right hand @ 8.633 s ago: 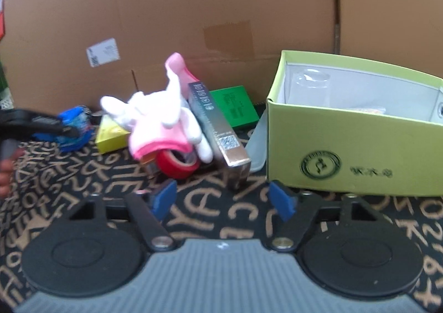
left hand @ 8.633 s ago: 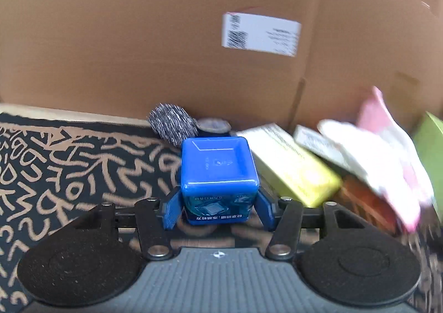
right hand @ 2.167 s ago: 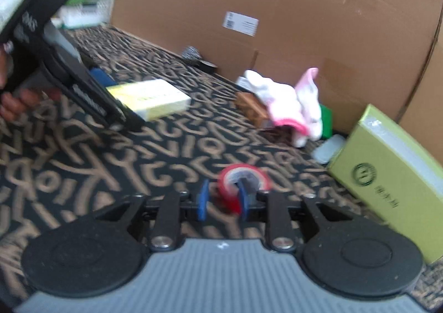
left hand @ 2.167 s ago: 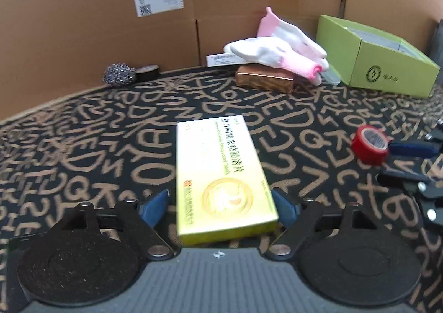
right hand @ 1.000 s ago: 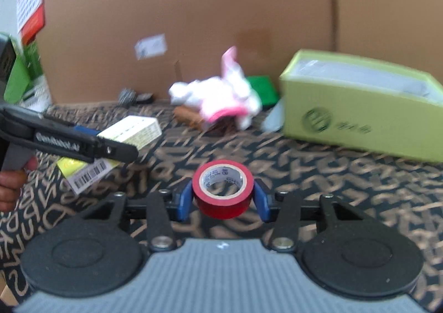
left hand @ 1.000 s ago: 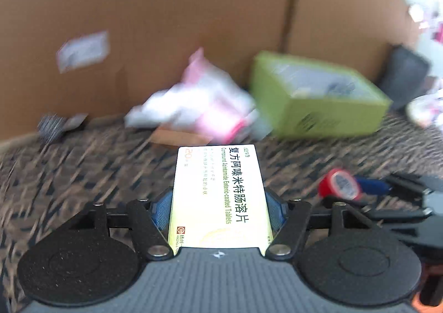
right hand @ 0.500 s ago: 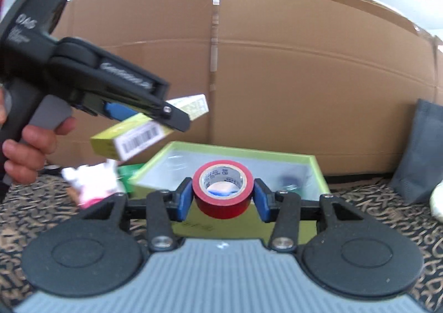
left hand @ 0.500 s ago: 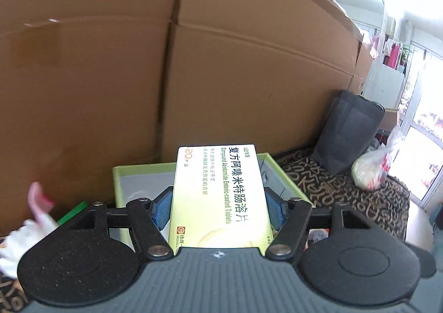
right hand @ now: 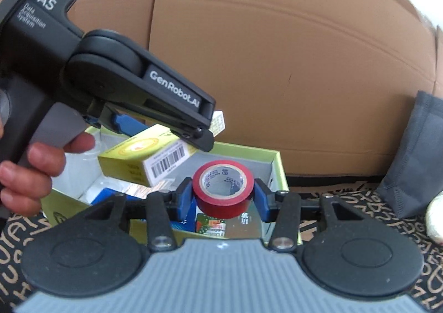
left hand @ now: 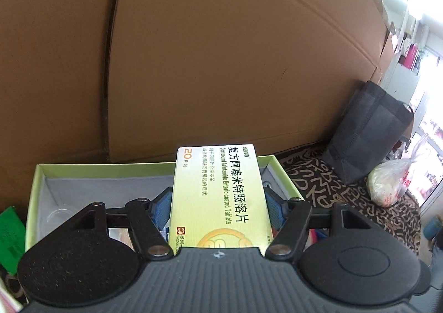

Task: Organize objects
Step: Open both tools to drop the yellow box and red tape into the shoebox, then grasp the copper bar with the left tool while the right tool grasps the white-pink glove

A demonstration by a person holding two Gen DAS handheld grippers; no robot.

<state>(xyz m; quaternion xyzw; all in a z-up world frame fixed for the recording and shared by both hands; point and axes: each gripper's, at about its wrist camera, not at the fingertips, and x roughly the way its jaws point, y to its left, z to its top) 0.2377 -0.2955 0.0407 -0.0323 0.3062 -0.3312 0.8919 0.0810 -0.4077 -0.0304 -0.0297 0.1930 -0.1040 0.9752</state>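
Observation:
My left gripper (left hand: 217,203) is shut on a yellow medicine box (left hand: 218,194) and holds it in the air above the open green box (left hand: 83,167). In the right wrist view the left gripper (right hand: 133,86) and the yellow medicine box (right hand: 144,158) hang over the green box (right hand: 278,166). My right gripper (right hand: 223,199) is shut on a red tape roll (right hand: 223,188) and holds it over the green box's right half. Inside the green box lie a blue item (right hand: 103,196), a printed packet (right hand: 211,225) and a clear plastic piece (left hand: 59,214).
A tall cardboard wall (left hand: 221,50) stands right behind the green box. A dark grey bag (left hand: 368,130) and a white plastic bag (left hand: 390,185) sit on the patterned cloth (left hand: 313,174) to the right. A green packet (left hand: 9,232) lies left of the box.
Both grippers have carried their loads from the cloth up over the green box. In the last half second both moved closer and lower over it.

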